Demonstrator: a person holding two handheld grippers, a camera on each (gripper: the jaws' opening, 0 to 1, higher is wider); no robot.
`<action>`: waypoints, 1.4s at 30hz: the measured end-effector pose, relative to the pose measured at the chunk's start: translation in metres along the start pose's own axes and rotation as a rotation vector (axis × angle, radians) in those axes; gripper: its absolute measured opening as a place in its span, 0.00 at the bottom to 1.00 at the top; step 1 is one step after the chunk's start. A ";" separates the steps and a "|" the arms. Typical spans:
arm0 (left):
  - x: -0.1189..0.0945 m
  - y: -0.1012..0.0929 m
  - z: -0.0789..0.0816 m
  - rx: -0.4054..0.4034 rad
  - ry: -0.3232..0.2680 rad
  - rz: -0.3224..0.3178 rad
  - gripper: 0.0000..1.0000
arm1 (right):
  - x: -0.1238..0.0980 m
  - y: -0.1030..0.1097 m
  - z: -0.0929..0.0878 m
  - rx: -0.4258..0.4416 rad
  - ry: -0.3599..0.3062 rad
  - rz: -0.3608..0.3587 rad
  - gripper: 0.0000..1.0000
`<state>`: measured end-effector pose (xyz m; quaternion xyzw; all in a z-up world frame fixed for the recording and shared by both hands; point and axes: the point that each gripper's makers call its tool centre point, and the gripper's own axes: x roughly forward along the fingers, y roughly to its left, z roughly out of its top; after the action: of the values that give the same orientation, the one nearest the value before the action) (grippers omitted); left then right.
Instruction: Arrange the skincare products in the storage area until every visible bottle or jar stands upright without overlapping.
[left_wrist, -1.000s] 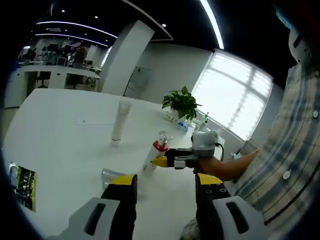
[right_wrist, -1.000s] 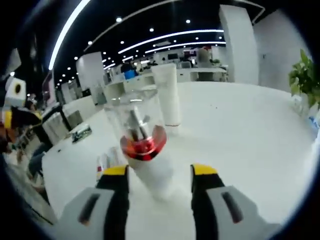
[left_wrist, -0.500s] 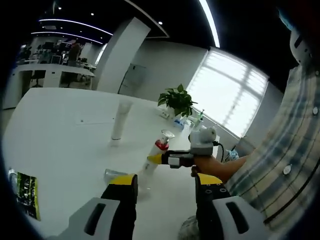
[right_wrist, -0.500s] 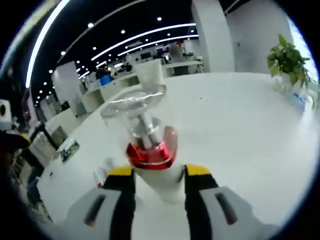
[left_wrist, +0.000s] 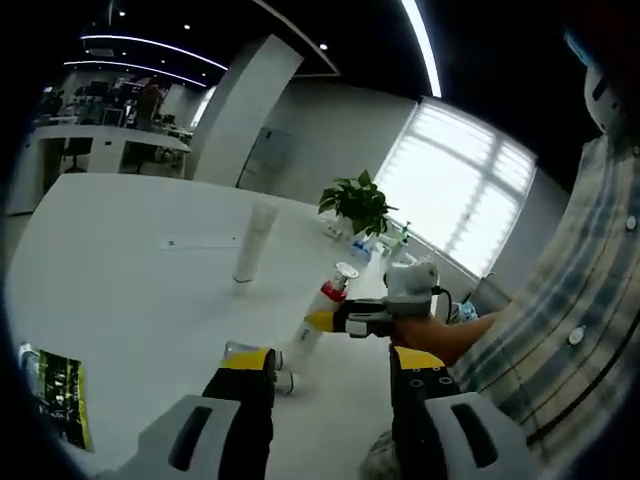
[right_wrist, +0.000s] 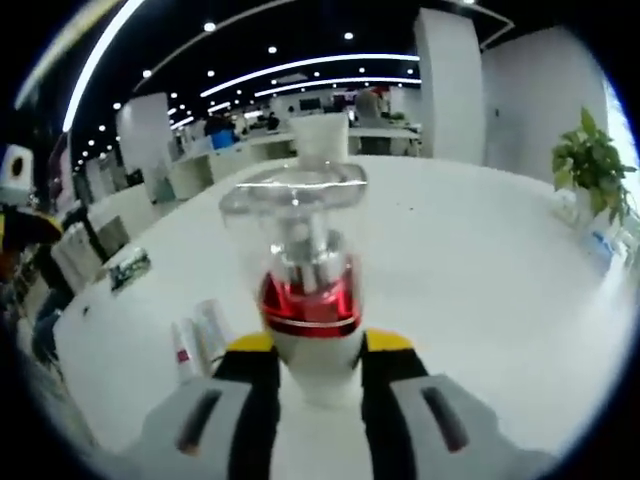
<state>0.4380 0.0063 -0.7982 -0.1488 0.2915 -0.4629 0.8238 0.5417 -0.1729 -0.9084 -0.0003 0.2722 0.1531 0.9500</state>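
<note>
Right gripper view: lower body of the pump bottle (right_wrist: 307, 300) hidden between the yellow-tipped jaws of the right hand-held gripper (right_wrist: 308, 345); its base not visible. White tube (right_wrist: 322, 138) behind the pump bottle mostly covered by the bottle's clear cap. Small lying item (right_wrist: 195, 335) left of the pump bottle blurred, label unreadable.

Left gripper view: lying item (left_wrist: 283, 381) beside the pump bottle partly covered by a jaw of the left hand-held gripper (left_wrist: 331, 365). Green leaflet (left_wrist: 58, 397) print too small to read.
</note>
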 end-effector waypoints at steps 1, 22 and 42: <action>0.000 0.001 0.000 -0.001 0.000 0.001 0.47 | 0.000 -0.001 0.001 0.003 0.002 0.001 0.28; -0.007 0.003 -0.005 -0.023 -0.001 0.036 0.47 | 0.017 -0.030 0.034 -0.014 -0.039 0.010 0.27; -0.022 0.008 -0.015 -0.078 -0.034 0.131 0.47 | 0.047 -0.062 0.077 -0.015 -0.097 0.000 0.27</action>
<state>0.4253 0.0295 -0.8068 -0.1692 0.3044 -0.3937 0.8507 0.6372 -0.2120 -0.8718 -0.0002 0.2246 0.1552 0.9620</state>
